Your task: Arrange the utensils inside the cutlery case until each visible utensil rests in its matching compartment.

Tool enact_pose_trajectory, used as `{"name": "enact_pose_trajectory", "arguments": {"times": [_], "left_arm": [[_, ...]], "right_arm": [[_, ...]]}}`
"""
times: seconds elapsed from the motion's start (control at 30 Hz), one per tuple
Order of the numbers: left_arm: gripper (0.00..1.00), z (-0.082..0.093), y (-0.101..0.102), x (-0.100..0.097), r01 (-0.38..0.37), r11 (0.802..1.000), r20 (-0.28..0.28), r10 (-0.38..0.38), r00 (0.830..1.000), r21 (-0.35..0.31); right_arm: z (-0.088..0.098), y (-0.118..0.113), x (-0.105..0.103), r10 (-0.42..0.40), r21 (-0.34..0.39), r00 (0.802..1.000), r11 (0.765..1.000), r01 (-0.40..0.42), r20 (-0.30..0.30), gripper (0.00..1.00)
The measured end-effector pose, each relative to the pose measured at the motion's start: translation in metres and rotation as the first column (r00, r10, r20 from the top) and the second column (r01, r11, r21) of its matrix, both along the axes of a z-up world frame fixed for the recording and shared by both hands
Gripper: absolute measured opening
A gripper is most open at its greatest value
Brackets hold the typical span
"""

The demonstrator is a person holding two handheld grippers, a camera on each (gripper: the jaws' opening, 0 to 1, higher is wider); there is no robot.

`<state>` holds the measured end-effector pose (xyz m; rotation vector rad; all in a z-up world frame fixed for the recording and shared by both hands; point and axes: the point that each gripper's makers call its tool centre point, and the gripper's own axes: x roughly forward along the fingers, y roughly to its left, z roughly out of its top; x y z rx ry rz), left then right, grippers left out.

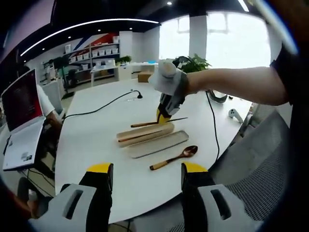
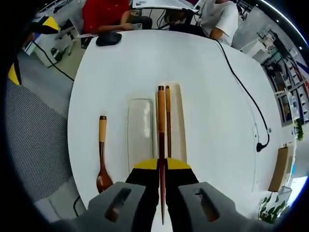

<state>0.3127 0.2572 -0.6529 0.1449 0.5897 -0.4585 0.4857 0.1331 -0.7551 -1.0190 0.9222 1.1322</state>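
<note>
Right gripper [image 2: 161,169] pinches a slim dark-wood chopstick with a pale handle [image 2: 161,116], aligned lengthwise over the pale oblong cutlery case [image 2: 177,121] so it drops beside the matching second chopstick [image 2: 168,116] already inside. Flat translucent lid [image 2: 140,130] lies alongside; glossy brown wooden spoon [image 2: 102,159] waits on the round white table [image 2: 217,121]. Left gripper [image 1: 147,176] hangs spread, empty.

The right gripper [image 1: 164,115] reaches out on a bare forearm, jaws clamped on a chopstick [image 2: 161,145]. The left gripper [image 1: 146,175] hangs back, jaws parted.
</note>
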Motion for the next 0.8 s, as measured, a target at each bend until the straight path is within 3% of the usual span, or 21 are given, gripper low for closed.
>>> {"name": "enact_pose_trajectory", "arguments": {"times": [0.17,0.57,0.8], "left_arm": [[0.57,0.002,-0.006,-0.001,0.013,0.999,0.000,-0.013,1.000,-0.045],[0.54,0.001,-0.003,0.001,-0.005,0.999,-0.005,0.004,1.000,-0.039],[0.59,0.001,-0.004,0.002,-0.005,0.999,-0.005,0.005,1.000,-0.054]], "right_arm": [[-0.004,0.001,0.005,-0.001,-0.003,1.000,1.000,0.001,-0.010,0.00],[-0.024,0.015,0.019,0.026,-0.004,1.000,1.000,-0.026,-0.017,0.00],[-0.036,0.020,0.026,0.026,-0.008,1.000,1.000,-0.027,-0.014,0.00]]}}
